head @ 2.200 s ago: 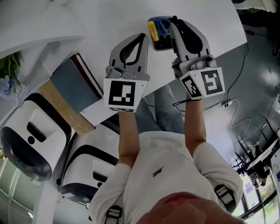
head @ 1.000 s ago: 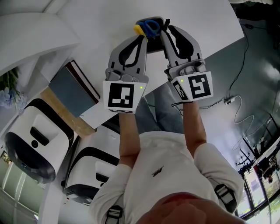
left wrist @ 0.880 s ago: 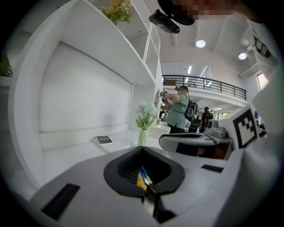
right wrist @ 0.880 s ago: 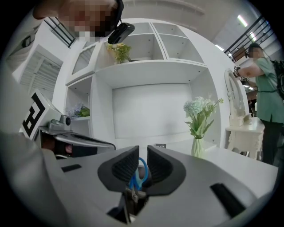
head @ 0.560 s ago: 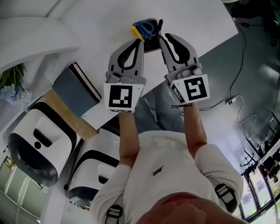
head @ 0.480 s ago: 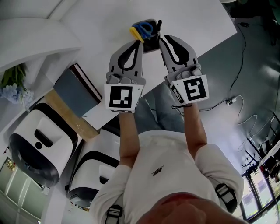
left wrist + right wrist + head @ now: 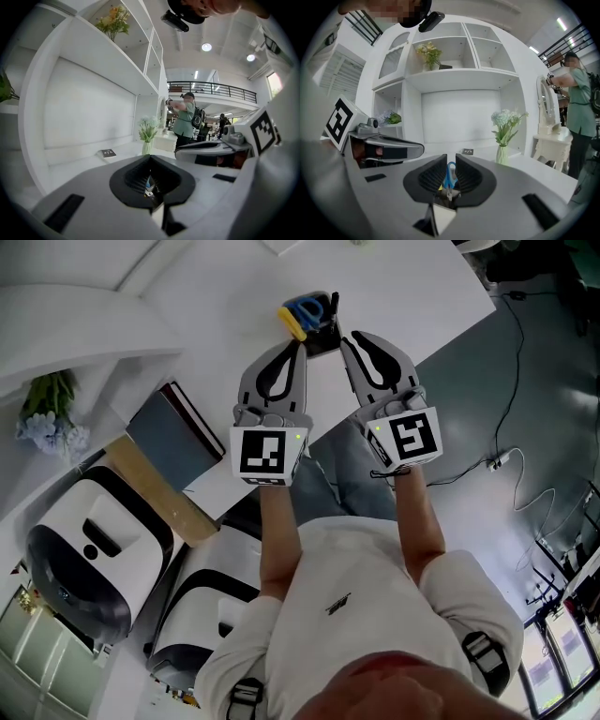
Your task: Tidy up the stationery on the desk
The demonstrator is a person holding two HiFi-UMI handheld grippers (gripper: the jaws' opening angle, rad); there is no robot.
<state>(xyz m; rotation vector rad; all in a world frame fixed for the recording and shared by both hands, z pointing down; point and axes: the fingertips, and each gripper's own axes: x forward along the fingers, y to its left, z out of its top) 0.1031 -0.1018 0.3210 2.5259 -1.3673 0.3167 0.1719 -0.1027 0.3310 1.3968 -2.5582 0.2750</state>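
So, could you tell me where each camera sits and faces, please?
Head view: on the person's head, steeply down at the desk; torso, forearms, left claw and right claw at the pen holder.
Left gripper view: on the left claw, facing along its jaws toward shelves; right claw at right.
Right gripper view: on the right claw, its jaws just closing, blue scissors handle beyond their gap; left claw at left.
Gripper views share: flower vase.

Pale blue flowers (image 7: 47, 418) at my far left. Two white-and-black machines (image 7: 89, 554) on floor below table (image 7: 216, 282) edge, side by side. Cable (image 7: 491, 462) on grey floor at my right. Ahead: vase of white flowers (image 7: 505, 136), yellow flowers (image 7: 430, 54) on upper shelf, person in green shirt (image 7: 185, 123) beyond.
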